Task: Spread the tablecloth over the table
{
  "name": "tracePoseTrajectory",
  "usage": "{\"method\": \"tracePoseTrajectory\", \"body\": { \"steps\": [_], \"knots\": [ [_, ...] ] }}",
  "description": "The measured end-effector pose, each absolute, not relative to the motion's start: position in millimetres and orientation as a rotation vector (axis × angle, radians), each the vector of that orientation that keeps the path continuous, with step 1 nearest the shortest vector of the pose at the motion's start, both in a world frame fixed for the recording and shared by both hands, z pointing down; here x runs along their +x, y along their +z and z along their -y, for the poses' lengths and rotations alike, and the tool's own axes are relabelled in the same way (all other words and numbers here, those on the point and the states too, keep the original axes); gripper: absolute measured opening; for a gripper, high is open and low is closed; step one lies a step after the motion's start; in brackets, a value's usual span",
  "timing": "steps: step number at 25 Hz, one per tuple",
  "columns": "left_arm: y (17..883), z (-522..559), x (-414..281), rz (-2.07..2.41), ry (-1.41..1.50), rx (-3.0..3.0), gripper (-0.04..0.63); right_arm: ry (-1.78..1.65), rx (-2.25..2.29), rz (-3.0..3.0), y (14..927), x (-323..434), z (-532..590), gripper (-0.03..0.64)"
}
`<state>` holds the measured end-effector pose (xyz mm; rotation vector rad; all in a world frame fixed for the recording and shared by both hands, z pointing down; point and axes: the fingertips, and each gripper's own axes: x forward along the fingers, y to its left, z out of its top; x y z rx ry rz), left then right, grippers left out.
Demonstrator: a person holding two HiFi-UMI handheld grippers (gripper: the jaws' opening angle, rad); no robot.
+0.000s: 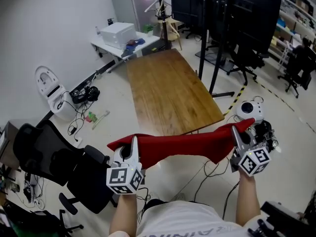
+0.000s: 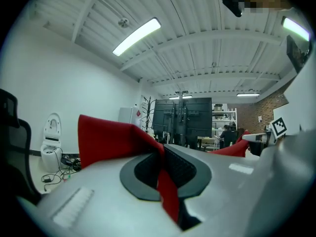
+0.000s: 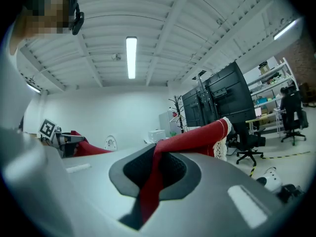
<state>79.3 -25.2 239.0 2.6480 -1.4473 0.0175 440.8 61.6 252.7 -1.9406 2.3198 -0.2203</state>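
A red tablecloth [image 1: 182,144] hangs bunched in the air between my two grippers, short of the near end of the bare wooden table [image 1: 168,90]. My left gripper [image 1: 132,149] is shut on the cloth's left corner, and the red fabric [image 2: 165,184] runs pinched between its jaws. My right gripper [image 1: 237,135] is shut on the right corner, where the cloth [image 3: 150,184] is clamped and its white lace edge [image 3: 220,144] sticks out past the jaws. Both grippers point level toward the table.
Black office chairs [image 1: 54,164] stand at the left, and cables [image 1: 207,174] trail on the floor below the cloth. A black stand with dark screens [image 1: 217,14] rises beside the table's right edge. A white desk with a printer [image 1: 118,36] sits beyond the far end.
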Motion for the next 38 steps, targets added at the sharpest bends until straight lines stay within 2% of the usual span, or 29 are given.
{"method": "tracePoseTrajectory", "body": {
  "steps": [14, 26, 38],
  "knots": [
    [253, 94, 144, 1.464, 0.077, 2.621, 0.015, -0.268, -1.923, -2.245, 262, 510, 21, 0.021],
    [276, 209, 154, 1.519, 0.103, 2.543, 0.015, -0.32, -1.879, -2.264, 271, 527, 158, 0.021],
    [272, 278, 164, 1.615, 0.12, 2.457, 0.015, -0.412, -1.765, -2.385, 273, 541, 254, 0.021]
  ]
}}
